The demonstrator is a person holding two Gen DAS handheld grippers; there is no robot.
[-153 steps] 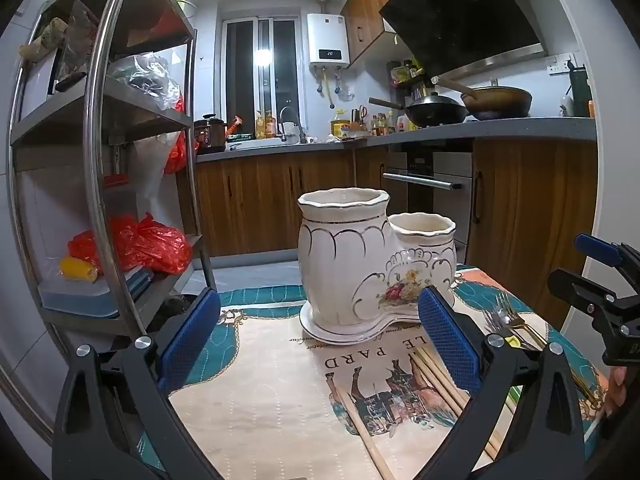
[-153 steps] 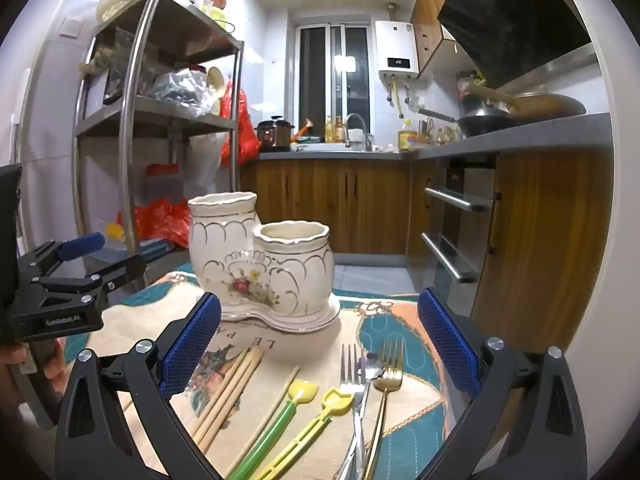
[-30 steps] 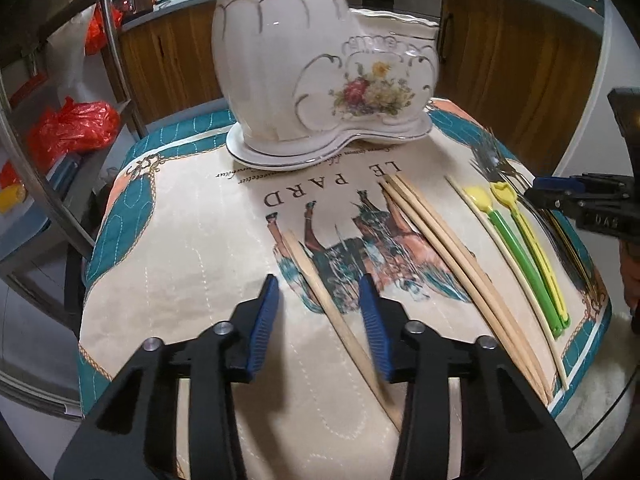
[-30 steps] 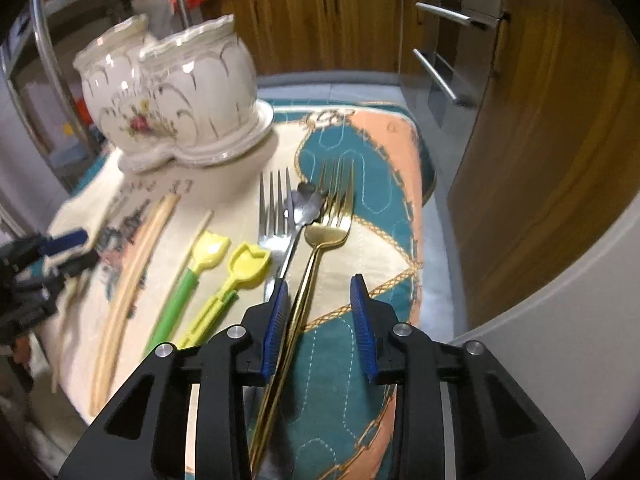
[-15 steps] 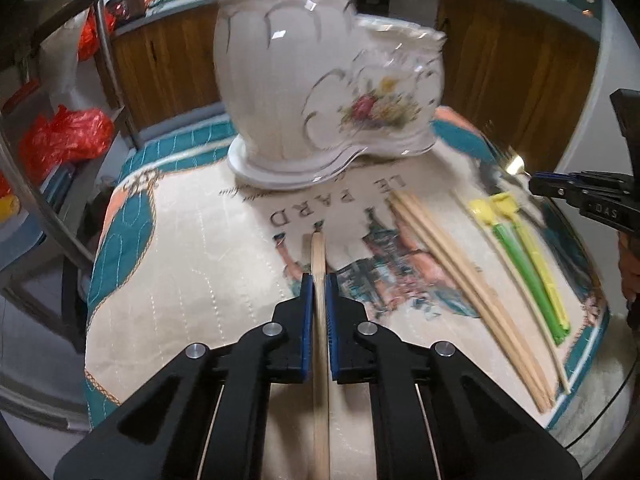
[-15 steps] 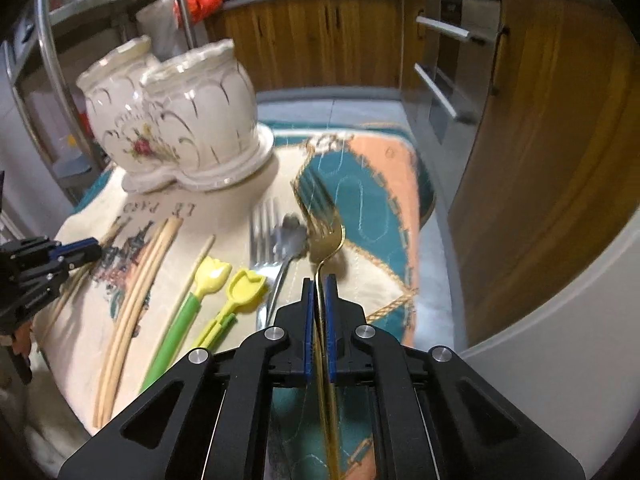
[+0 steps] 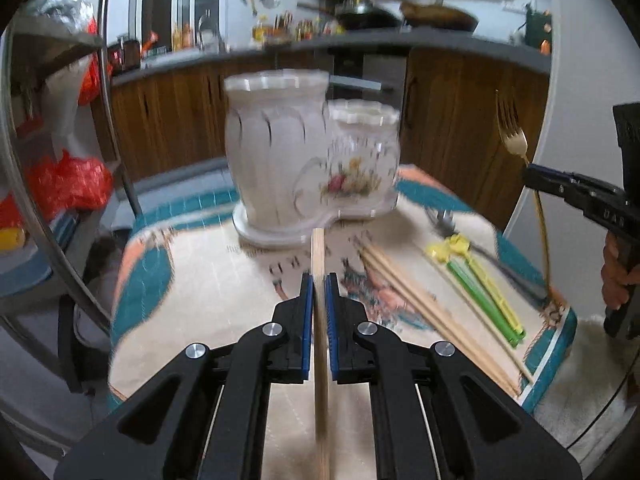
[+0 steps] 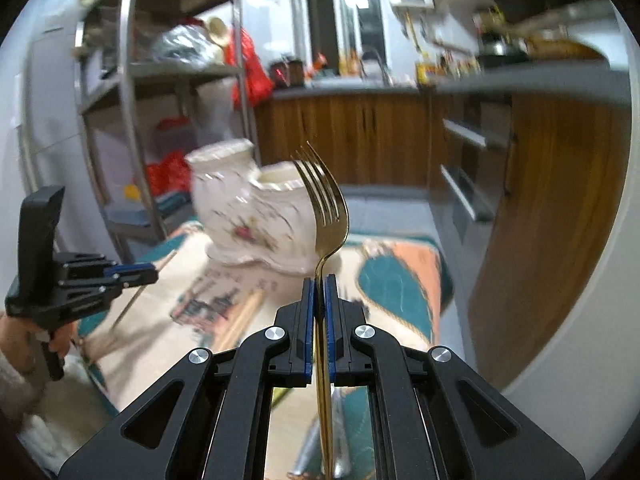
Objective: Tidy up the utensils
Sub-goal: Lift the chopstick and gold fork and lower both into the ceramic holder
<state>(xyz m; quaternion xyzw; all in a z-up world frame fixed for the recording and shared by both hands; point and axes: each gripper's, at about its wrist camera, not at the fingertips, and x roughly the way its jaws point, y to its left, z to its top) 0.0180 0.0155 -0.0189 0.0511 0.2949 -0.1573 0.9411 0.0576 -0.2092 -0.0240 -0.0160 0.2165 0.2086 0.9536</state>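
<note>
Gold fork (image 8: 326,208): clamped by its handle in the right gripper (image 8: 319,292), tines up, lifted clear of the tablecloth (image 7: 208,304). Stiff metal, smooth and likely slippery; the thin handle may pivot between the pads. A hold close behind the neck should limit swing.
Wooden chopstick (image 7: 319,280): clamped in the left gripper (image 7: 319,294), tip pointing at the holder. Light, rigid and slender; it twists easily if gripped off-centre. The present hold looks to be near mid-length.
Ceramic utensil holder (image 7: 308,160): two joined cups, tall and short, on one base near the far edge of the tablecloth. Fragile and glazed; insert items from above without striking the rims.
Loose chopsticks (image 7: 416,300): bundle lying diagonally toward the right edge of the tablecloth.
Green and yellow plastic utensils (image 7: 480,280): side by side, just beside the loose chopsticks, nearer the right edge.
Silver utensil (image 8: 316,452): on the tablecloth under the right gripper; kind unclear.
Step in hand: judged as carrying both items toward the holder.
</note>
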